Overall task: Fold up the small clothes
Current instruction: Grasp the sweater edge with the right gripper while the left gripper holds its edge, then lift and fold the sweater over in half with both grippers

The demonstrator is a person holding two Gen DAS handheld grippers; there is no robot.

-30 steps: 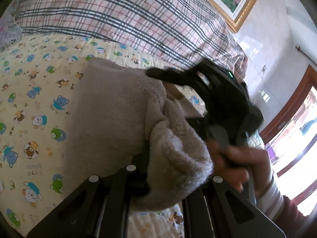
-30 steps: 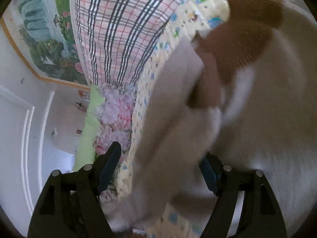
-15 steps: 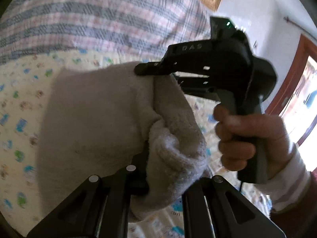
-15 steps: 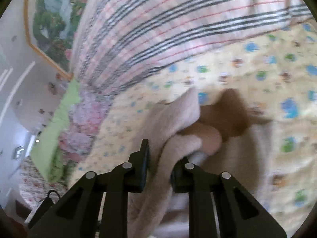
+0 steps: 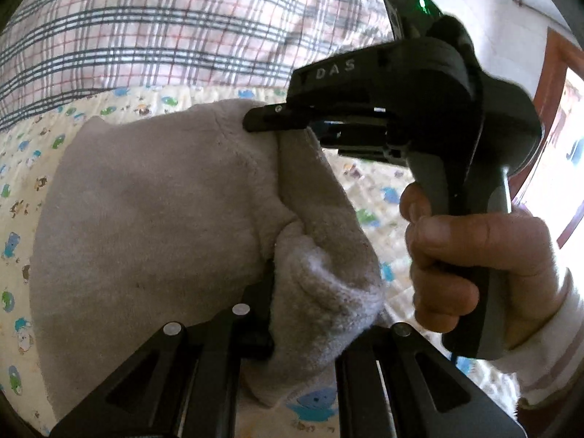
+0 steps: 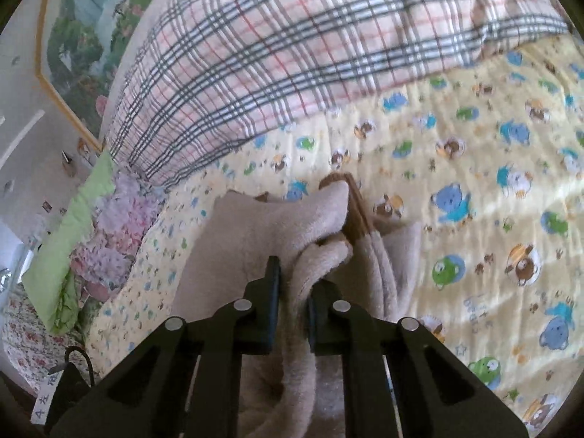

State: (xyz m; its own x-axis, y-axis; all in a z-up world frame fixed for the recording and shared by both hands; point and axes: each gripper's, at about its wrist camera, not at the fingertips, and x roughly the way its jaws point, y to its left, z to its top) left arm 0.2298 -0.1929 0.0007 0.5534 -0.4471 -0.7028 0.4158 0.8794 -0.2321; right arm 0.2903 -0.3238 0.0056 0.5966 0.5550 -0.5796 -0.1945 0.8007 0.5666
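A small beige fleece garment (image 5: 153, 219) with a brown patch (image 6: 356, 215) is held up over the bed. My left gripper (image 5: 292, 314) is shut on a bunched fold of the garment at the bottom of the left wrist view. My right gripper (image 6: 294, 292) is shut on another fold of the garment (image 6: 277, 226). In the left wrist view the right gripper (image 5: 262, 122) shows as a black tool in a hand, its fingers pinching the garment's upper edge. The cloth hangs between the two grippers.
A yellow sheet with cartoon bears (image 6: 474, 168) covers the bed. A plaid pillow or quilt (image 6: 277, 47) lies at the back. A floral and green bedding pile (image 6: 84, 233) is at the left. A framed picture (image 6: 87, 29) hangs on the wall.
The right gripper closed on the garment's fold and both grippers lifted it off the sheet. The right gripper has risen and come closer to the left one.
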